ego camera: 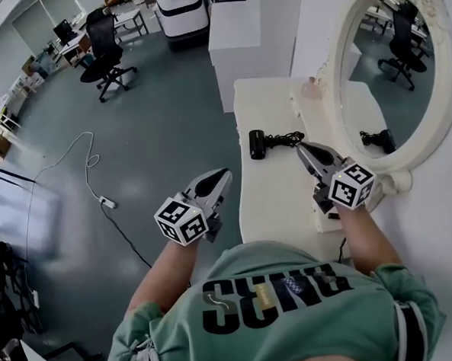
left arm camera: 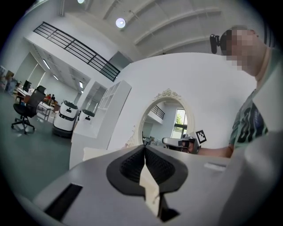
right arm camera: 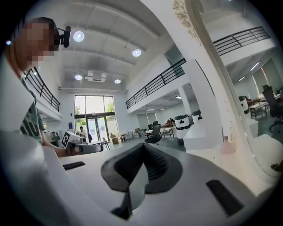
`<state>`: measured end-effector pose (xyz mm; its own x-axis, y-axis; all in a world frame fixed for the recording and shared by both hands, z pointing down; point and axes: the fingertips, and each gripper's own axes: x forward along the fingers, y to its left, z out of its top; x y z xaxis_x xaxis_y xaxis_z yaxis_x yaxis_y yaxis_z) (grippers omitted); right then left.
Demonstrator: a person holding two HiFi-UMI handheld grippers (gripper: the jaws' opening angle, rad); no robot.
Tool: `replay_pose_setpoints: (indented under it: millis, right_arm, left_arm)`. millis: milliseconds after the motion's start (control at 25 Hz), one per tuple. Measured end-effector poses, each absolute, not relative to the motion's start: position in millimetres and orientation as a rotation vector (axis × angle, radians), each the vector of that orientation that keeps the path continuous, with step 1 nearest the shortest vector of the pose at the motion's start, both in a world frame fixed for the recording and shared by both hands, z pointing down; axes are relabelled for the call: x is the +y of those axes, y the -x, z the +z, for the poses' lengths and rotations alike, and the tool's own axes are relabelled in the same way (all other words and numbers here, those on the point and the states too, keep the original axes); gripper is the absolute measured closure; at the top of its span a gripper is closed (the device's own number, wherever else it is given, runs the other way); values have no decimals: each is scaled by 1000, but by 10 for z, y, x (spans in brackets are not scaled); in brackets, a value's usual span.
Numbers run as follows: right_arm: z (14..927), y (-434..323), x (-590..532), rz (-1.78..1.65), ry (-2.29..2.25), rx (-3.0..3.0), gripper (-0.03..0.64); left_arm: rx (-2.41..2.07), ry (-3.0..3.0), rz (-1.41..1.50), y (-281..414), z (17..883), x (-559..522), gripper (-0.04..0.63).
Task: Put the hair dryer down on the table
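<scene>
The jaws of the left gripper (left arm camera: 144,146) are pressed together with nothing between them, and the jaws of the right gripper (right arm camera: 143,145) are likewise together and empty.

In the head view, the grey-green floor (ego camera: 162,134) fills the left side, and the left gripper (ego camera: 222,174) hangs over it, just off the left edge of the long cream-white table (ego camera: 269,204). The right gripper (ego camera: 302,147) is above the table's right part, in front of the oval mirror in its ornate cream frame (ego camera: 391,67), which stands against the white wall. A black wheeled office chair (ego camera: 104,54) stands well away on the floor.

The black hair dryer (ego camera: 258,143) lies on its side on the table, beyond both grippers and held by neither. Its black cord (ego camera: 286,139) is bunched beside it, running toward the right gripper's tips. A small pinkish bottle (ego camera: 310,87) stands further back on the table, near the mirror's frame. What is in it cannot be made out.
</scene>
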<state>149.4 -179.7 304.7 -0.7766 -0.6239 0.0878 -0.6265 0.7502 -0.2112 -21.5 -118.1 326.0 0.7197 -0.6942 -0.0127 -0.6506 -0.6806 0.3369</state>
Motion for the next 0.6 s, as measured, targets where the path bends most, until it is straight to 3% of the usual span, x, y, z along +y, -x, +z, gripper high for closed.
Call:
replay_pose_setpoints:
  millis: [240,600]
  right_arm:
    - [3144,-1600,-1654,387,-954,-2960,623]
    - [3136,-1534,-1591,399,-1080,-2935,623]
  left_arm:
    - [-1138,-2582,-219,55,3207,-963,583]
    - [-1075,-2633,-238,348,3123,-973,583]
